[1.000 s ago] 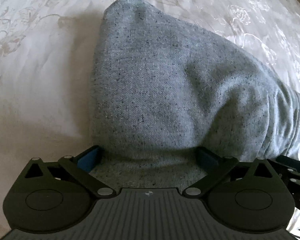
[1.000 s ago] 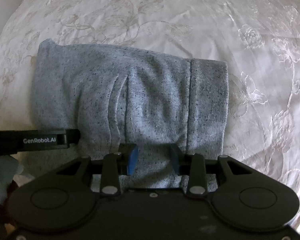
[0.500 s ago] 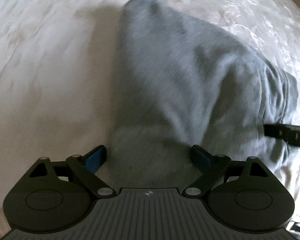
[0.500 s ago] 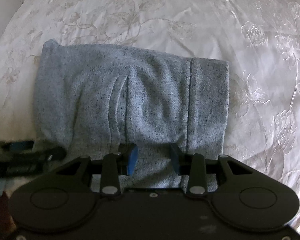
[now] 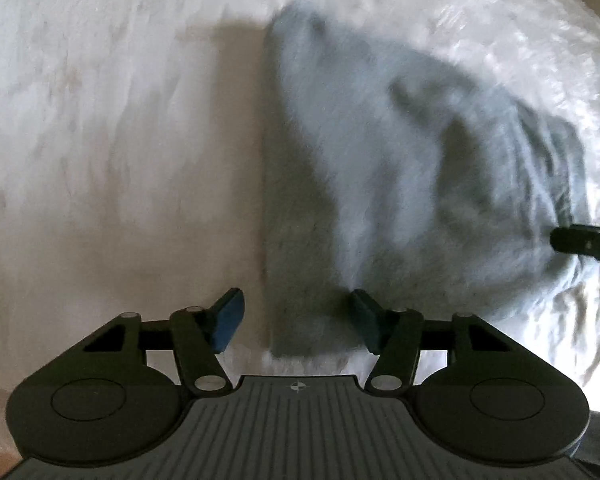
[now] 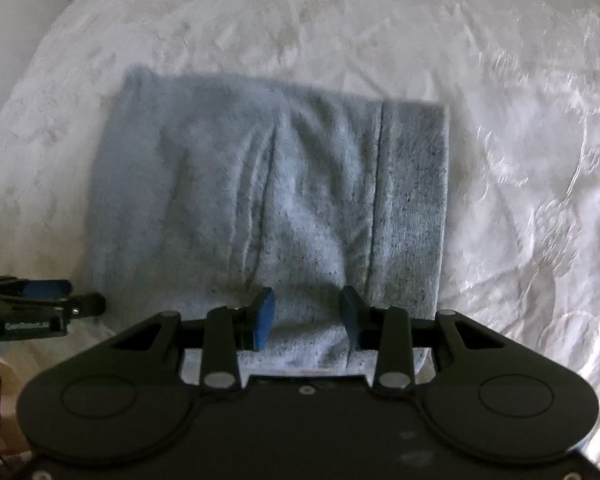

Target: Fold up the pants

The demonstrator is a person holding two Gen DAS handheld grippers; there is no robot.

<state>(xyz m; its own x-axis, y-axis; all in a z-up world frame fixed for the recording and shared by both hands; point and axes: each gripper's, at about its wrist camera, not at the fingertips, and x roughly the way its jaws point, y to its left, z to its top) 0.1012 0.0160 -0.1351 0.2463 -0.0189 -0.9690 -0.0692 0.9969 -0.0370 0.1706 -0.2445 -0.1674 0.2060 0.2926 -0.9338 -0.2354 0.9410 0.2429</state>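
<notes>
One folded pair of grey pants (image 6: 268, 200) lies, seemingly flat, on white bedspread (image 6: 520, 120).

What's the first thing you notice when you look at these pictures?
A folded pair of gray pants lies in the middle of a shiny white flowered bedspread. At the bottom of each view a black tool with blue pads stands over the near edge of the pants: the right tool and the left tool, whose jaws are closing.

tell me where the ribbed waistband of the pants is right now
In the right wrist view the ribbed waistband runs down the folded gray pants' right edge, on the white bedspread.
</notes>
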